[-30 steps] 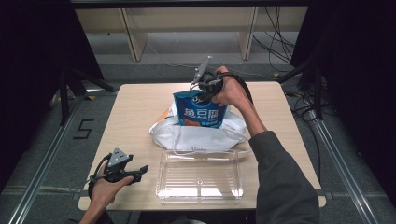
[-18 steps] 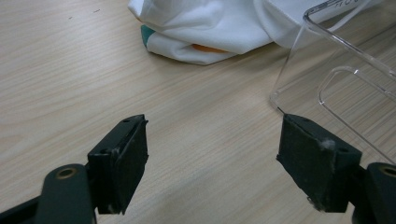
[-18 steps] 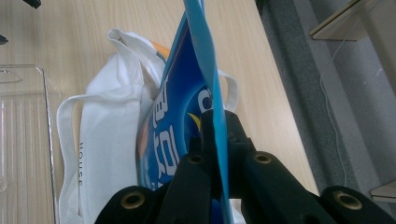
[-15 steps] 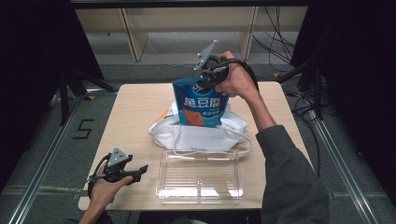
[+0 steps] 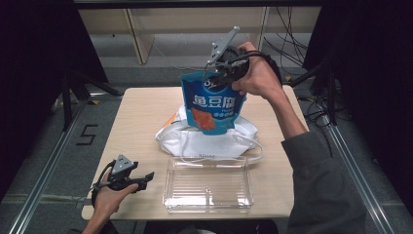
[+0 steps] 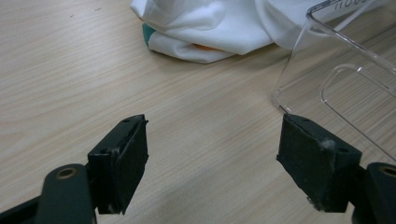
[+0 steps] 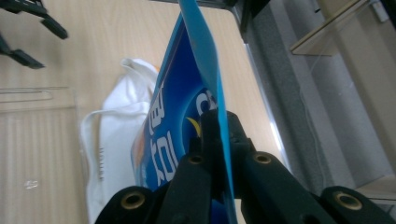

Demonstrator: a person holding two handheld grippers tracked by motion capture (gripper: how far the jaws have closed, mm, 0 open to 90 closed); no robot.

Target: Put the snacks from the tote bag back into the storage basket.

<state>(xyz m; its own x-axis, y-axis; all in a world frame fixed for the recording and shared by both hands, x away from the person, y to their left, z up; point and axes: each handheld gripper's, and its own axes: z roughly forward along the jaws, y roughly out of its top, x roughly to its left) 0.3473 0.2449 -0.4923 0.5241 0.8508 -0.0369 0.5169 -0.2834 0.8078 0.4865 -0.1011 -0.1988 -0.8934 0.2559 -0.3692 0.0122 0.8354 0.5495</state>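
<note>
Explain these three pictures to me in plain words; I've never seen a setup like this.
A person at a wooden table holds a two-jawed tool in each hand. One picture looks down from above; the other two come from cameras riding on the tools. The right hand-held gripper is shut on the top edge of a blue snack bag, held up above a white cloth bag. The left hand-held gripper rests near the table's front edge, jaws open and empty. A clear plastic tray lies in front of the cloth bag.

My right gripper (image 5: 221,73) carries a grey three-cornered plate and a black cable, and a grey sleeve (image 5: 316,180) covers that arm. My left gripper (image 6: 215,158) has black jaws with brass-coloured screws.
</note>
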